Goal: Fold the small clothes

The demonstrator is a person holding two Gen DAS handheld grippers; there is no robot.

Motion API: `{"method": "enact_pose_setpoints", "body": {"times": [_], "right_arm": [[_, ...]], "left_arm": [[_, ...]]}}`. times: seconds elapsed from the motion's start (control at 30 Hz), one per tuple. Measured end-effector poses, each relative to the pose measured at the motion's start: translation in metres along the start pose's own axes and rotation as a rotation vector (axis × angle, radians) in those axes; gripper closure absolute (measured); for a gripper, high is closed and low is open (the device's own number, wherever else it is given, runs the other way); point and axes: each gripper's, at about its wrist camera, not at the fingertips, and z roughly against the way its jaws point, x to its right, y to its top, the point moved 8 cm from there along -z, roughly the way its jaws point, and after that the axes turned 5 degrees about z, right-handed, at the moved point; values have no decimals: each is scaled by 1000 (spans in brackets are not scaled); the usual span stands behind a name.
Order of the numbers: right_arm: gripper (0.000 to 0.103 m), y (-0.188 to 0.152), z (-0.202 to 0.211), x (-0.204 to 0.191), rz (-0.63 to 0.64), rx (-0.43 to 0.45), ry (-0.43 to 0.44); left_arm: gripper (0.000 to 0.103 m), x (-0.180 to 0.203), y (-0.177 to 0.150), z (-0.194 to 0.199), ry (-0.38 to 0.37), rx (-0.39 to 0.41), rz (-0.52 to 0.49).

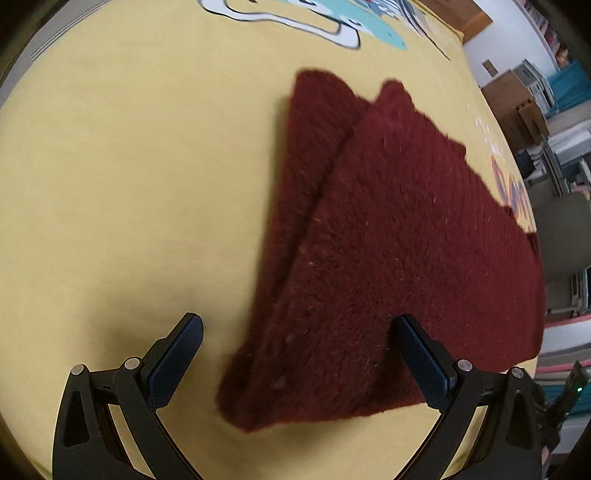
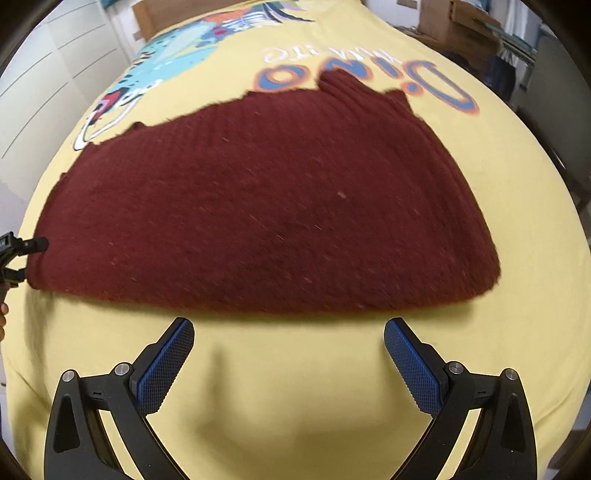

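Observation:
A dark red knitted garment (image 1: 388,240) lies folded on a yellow printed sheet (image 1: 129,184), with one layer lying over another. My left gripper (image 1: 299,332) is open, its jaws wide apart over the garment's near corner, holding nothing. In the right wrist view the same garment (image 2: 258,210) spreads across the middle of the sheet (image 2: 295,387). My right gripper (image 2: 288,336) is open and empty just short of the garment's near folded edge. The left gripper's tip (image 2: 22,254) shows at the garment's left edge.
The sheet carries a cartoon print (image 1: 295,18) and the word "Dino" (image 2: 365,81). Cardboard boxes (image 1: 517,103) and shelves with stacked items (image 1: 565,147) stand beyond the right side. White cabinets (image 2: 55,74) stand to the left.

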Motion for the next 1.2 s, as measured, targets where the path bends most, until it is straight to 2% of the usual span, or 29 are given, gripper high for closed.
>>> {"method": "enact_pose_setpoints", "body": {"times": [0.2,0.27,0.3,0.33,0.4,0.5,0.53,0.7,0.83,1.0,1.2], "right_arm": [[0,-8,-2,20,-27,-12,-23],[0,-9,-3,25,-36,-15,-25],[0,-10,-4,27,-41,-17,-26],[0,-10,-4,28,-43,-18,-28],[0,-11,-2,33,-50,-21,-36],[0,-8,4,40,-55,-19,-57],[0,-8,6,42,-56,-19,-61],[0,-1,27,57,-72,-5,-78],[0,4,41,69,-84,17,-83],[0,6,58,86,-105,48,-81],[0,10,80,110,-122,88,-96]], "left_arm": [[1,5,3,-10,24,-23,4],[5,8,2,-11,30,-30,-8],[16,13,2,-11,17,-33,-14],[33,16,2,-11,-4,-38,-16],[51,25,0,-10,-46,-53,-17],[69,34,-2,-4,-64,-60,-30],[71,38,-1,-1,-55,-54,-42],[74,67,-4,26,-26,-27,-122],[74,95,-6,53,-53,-4,-174],[76,162,-8,78,-114,3,-255],[77,268,-14,76,-137,-3,-405]]}}
